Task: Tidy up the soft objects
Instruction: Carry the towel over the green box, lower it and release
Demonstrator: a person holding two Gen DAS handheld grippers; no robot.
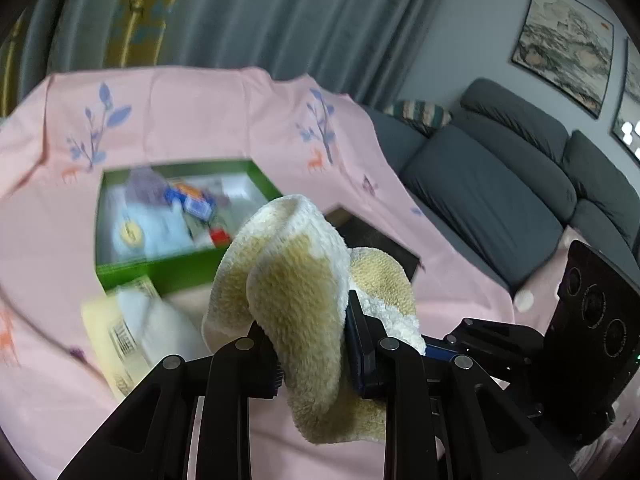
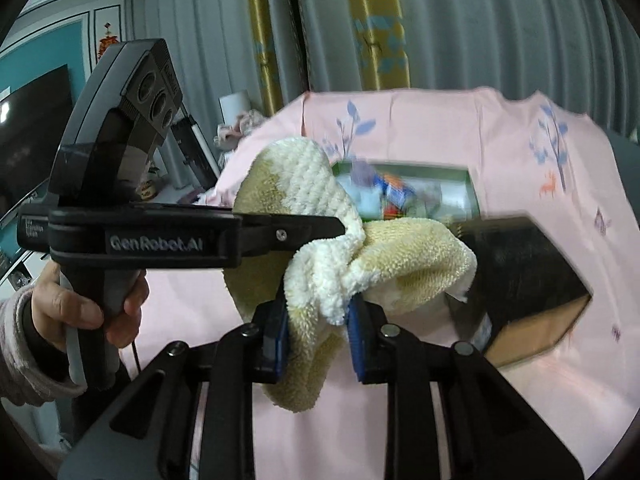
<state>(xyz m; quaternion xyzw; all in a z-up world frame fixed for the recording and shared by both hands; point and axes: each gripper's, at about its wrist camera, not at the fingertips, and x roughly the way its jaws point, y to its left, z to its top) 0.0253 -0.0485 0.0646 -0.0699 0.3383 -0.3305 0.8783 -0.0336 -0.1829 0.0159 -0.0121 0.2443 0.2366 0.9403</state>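
A fluffy cream and tan towel (image 1: pixel 296 280) hangs bunched between both grippers above the pink tablecloth (image 1: pixel 200 112). My left gripper (image 1: pixel 310 344) is shut on one part of it. My right gripper (image 2: pixel 318 328) is shut on another part of the towel (image 2: pixel 408 256). The left gripper's finger (image 2: pixel 304 226) reaches into the right wrist view from the left and pinches the towel's upper fold. The right gripper's body (image 1: pixel 592 320) shows at the right of the left wrist view. A green box (image 1: pixel 160 268) holding several small items sits behind the towel.
A dark box (image 2: pixel 524 264) with a brown side lies right of the towel. A packaged white item (image 1: pixel 132 328) lies in front of the green box. A grey sofa (image 1: pixel 500 184) stands to the right, curtains (image 1: pixel 260 12) behind the table.
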